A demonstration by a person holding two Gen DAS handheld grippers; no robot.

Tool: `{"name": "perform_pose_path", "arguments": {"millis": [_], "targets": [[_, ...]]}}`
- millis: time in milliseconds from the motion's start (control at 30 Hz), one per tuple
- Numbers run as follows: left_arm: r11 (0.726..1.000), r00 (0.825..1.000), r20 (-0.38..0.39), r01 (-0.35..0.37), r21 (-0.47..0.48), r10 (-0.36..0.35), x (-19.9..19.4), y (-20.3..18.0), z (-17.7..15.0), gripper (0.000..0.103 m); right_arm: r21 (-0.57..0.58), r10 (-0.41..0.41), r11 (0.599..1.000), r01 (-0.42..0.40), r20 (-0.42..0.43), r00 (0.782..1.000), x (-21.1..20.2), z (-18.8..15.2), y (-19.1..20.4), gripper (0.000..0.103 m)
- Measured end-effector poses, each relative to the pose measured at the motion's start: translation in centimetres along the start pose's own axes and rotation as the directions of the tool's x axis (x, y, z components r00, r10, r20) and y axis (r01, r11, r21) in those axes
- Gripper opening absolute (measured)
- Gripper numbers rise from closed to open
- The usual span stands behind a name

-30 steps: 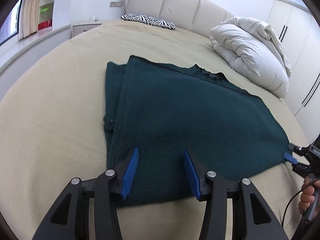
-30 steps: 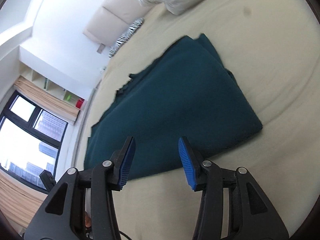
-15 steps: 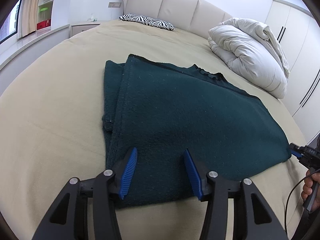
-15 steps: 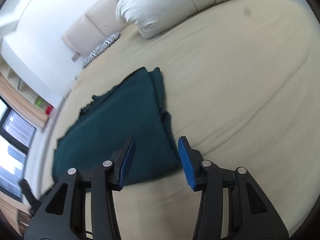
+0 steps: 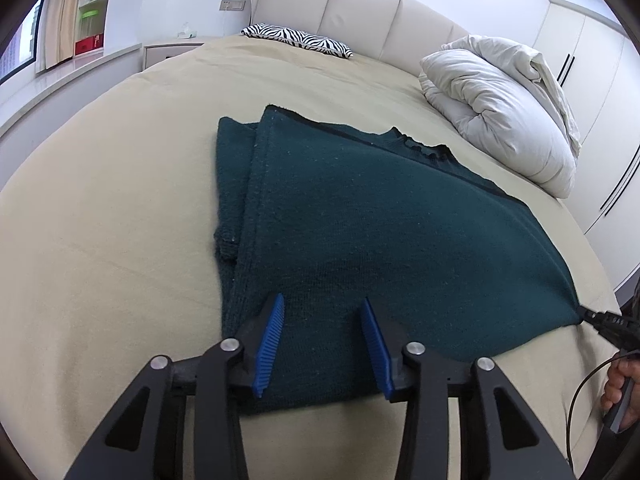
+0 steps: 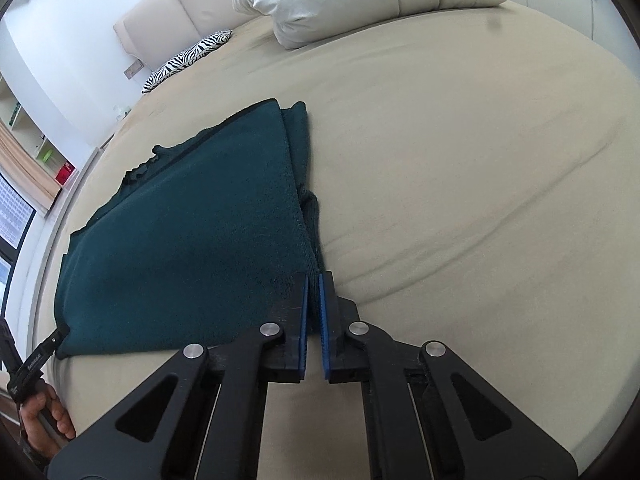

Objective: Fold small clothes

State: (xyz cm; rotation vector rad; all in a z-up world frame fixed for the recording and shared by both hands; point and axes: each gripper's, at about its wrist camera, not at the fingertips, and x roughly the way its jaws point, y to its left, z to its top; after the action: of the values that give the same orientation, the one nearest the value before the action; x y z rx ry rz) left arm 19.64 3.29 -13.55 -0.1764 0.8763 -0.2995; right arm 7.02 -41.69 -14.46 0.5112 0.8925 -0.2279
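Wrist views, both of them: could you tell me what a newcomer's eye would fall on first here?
The dark green knitted garment stands out, lying folded flat in the middle of the beige bed. The right gripper has just closed its jaws on the garment's near corner. Beyond it, a bunched white duvet and a zebra-striped pillow lie near the headboard.

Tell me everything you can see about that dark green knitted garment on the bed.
The dark green knitted garment lies flat on the beige bedspread, partly folded, one layer doubled along its side edge. Its far edge is dark-trimmed. The right gripper is shut on one near corner; the left gripper straddles the near edge, open.
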Motion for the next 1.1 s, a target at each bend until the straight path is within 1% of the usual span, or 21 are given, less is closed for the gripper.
{"name": "perform_pose_path", "arguments": {"millis": [67, 167, 233, 267, 333, 367, 400, 433, 467, 533, 600, 633, 700, 767, 867, 900, 933, 967, 1033, 1067, 1100], "targets": [[1.0, 1.0, -0.002, -0.003, 0.004, 0.003, 0.0, -0.1, 0.0, 0.042, 0.007, 0.002, 1.0, -0.002, -0.014, 1.0, 0.4, -0.5, -0.6, 0.003], [1.0, 1.0, -0.001, -0.013, 0.014, 0.013, -0.3, -0.3, 0.1, 0.042, 0.04, 0.047, 0.998, -0.045, -0.034, 0.998, 1.7, -0.5, -1.6, 0.004], [1.0, 1.0, 0.0, -0.015, 0.018, 0.015, -0.5, -0.5, 0.2, 0.043, 0.049, 0.067, 0.997, -0.066, -0.015, 0.998, 1.2, -0.1, -1.7, 0.009], [1.0, 1.0, -0.002, -0.016, 0.022, 0.016, -0.5, -0.6, 0.1, 0.044, 0.048, 0.065, 0.997, -0.065, -0.002, 0.998, 0.9, 0.1, -1.7, 0.012], [0.999, 1.0, -0.003, -0.019, 0.027, 0.019, -0.5, -0.6, 0.1, 0.044, 0.047, 0.044, 0.998, -0.046, 0.042, 0.998, -0.1, 0.3, -1.7, 0.025], [0.999, 1.0, -0.002, -0.018, 0.026, 0.018, -0.5, -0.7, 0.1, 0.044, 0.047, 0.021, 0.999, -0.024, 0.056, 0.998, -0.5, 0.5, -1.6, 0.027], [1.0, 1.0, -0.003, -0.017, 0.025, 0.017, -0.4, -0.6, 0.1, 0.044, 0.054, -0.025, 0.998, 0.021, 0.078, 0.997, -1.1, 0.7, -1.5, 0.033], [1.0, 1.0, -0.004, -0.017, 0.025, 0.017, -0.4, -0.6, 0.0, 0.044, 0.065, -0.036, 0.997, 0.03, 0.098, 0.994, -1.8, 1.0, -1.4, 0.037], [1.0, 1.0, -0.003, -0.017, 0.024, 0.017, -0.4, -0.6, 0.0, 0.044, 0.072, -0.023, 0.997, 0.014, 0.117, 0.993, -2.3, 1.2, -1.2, 0.037], [1.0, 1.0, -0.001, -0.018, 0.022, 0.018, -0.3, -0.6, -0.1, 0.044, 0.062, 0.078, 0.994, -0.088, 0.145, 0.986, -3.2, 1.9, 0.1, 0.037], [1.0, 1.0, 0.0, -0.02, 0.024, 0.02, -0.3, -0.7, -0.1, 0.044, -0.004, 0.205, 0.979, -0.206, 0.109, 0.973, -2.6, 2.7, 2.9, 0.037], [1.0, 1.0, 0.001, -0.019, 0.024, 0.019, -0.3, -0.7, -0.1, 0.044, -0.023, 0.242, 0.97, -0.241, 0.093, 0.966, -2.2, 2.9, 4.0, 0.037], [1.0, 1.0, 0.0, -0.013, 0.019, 0.013, -0.3, -0.6, -0.1, 0.044, -0.048, 0.361, 0.932, -0.359, 0.037, 0.932, -0.2, 3.5, 6.9, 0.037], [1.0, 1.0, -0.002, -0.007, 0.014, 0.007, -0.2, -0.5, -0.1, 0.044, -0.036, 0.424, 0.905, -0.423, 0.003, 0.906, 2.1, 4.0, 8.8, 0.037], [1.0, 1.0, 0.0, -0.002, 0.014, 0.002, -0.2, -0.4, -0.2, 0.044, 0.031, 0.489, 0.872, -0.488, -0.097, 0.867, 6.3, 4.5, 10.3, 0.037], [1.0, 1.0, 0.001, 0.002, 0.011, -0.002, -0.1, -0.3, -0.2, 0.044, 0.045, 0.482, 0.875, -0.481, -0.142, 0.864, 8.2, 4.4, 10.6, 0.037], [1.0, 1.0, 0.002, 0.007, 0.006, -0.007, -0.1, -0.2, -0.2, 0.044, 0.038, 0.45, 0.892, -0.45, -0.152, 0.88, 9.0, 4.3, 10.6, 0.035], [1.0, 1.0, 0.003, 0.015, -0.001, -0.015, -0.1, 0.0, -0.2, 0.044, 0.025, 0.406, 0.913, -0.406, -0.141, 0.903, 9.7, 4.1, 10.2, 0.034], [0.999, 0.999, 0.005, 0.034, -0.016, -0.034, 0.0, 0.3, -0.2, 0.044, 0.097, 0.46, 0.887, -0.452, -0.086, 0.884, 10.4, 4.0, 7.3, 0.014], [0.999, 0.999, 0.006, 0.041, -0.022, -0.041, 0.0, 0.5, -0.2, 0.044, 0.14, 0.469, 0.878, -0.458, -0.062, 0.881, 10.3, 4.0, 5.9, 0.01], [0.999, 0.999, 0.007, 0.046, -0.026, -0.046, 0.0, 0.5, -0.2, 0.044, 0.207, 0.475, 0.861, -0.465, 0.002, 0.88, 9.9, 4.0, 3.3, 0.008]]}}
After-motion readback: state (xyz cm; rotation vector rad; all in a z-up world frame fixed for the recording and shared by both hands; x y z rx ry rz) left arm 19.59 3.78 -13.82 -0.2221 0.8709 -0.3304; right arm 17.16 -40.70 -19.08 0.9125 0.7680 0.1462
